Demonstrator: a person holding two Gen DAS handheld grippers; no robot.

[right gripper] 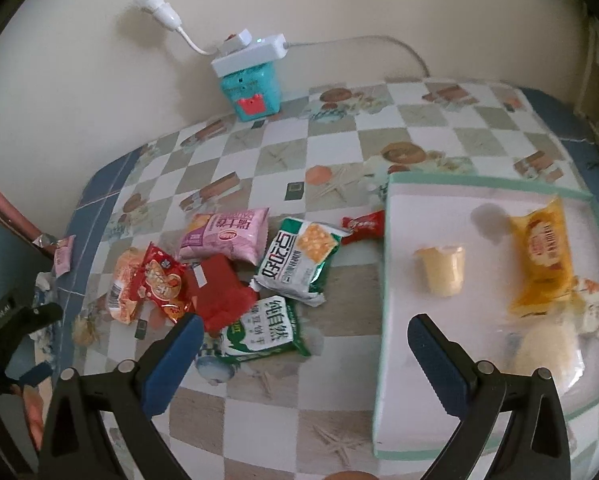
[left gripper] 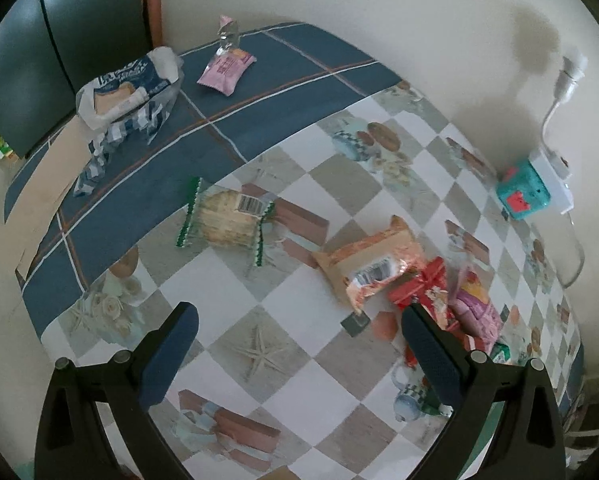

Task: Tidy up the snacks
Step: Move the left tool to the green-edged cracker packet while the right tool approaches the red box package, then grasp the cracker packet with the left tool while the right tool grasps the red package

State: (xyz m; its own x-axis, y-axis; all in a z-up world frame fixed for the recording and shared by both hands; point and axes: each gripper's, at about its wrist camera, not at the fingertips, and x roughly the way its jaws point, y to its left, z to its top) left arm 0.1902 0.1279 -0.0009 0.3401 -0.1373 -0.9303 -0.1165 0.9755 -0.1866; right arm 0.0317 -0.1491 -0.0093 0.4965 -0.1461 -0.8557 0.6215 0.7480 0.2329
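A white tray with a green rim (right gripper: pixel 383 280) lies on the right of the table and holds a yellow packet (right gripper: pixel 541 256), a jelly cup (right gripper: pixel 443 270) and a pale wrapped item (right gripper: pixel 551 348). Left of it lies a heap of snacks: a pink packet (right gripper: pixel 225 238), green cracker packets (right gripper: pixel 299 260), a red packet (right gripper: pixel 223 294) and a small red candy (right gripper: pixel 363 225). My right gripper (right gripper: pixel 303 334) hangs open above the heap's near edge and the tray's left rim. My left gripper (left gripper: pixel 299 320) is open over bare tablecloth; a cracker packet (left gripper: pixel 229 216) and an orange packet (left gripper: pixel 371 264) lie ahead of it.
A teal box (right gripper: pixel 251 94) with a white power strip (right gripper: pixel 251 54) on top stands against the wall. At the far blue end of the table sit a bread bag (left gripper: pixel 127 92) and a pink packet (left gripper: pixel 225 68). A dark cabinet (left gripper: pixel 59 40) stands beyond.
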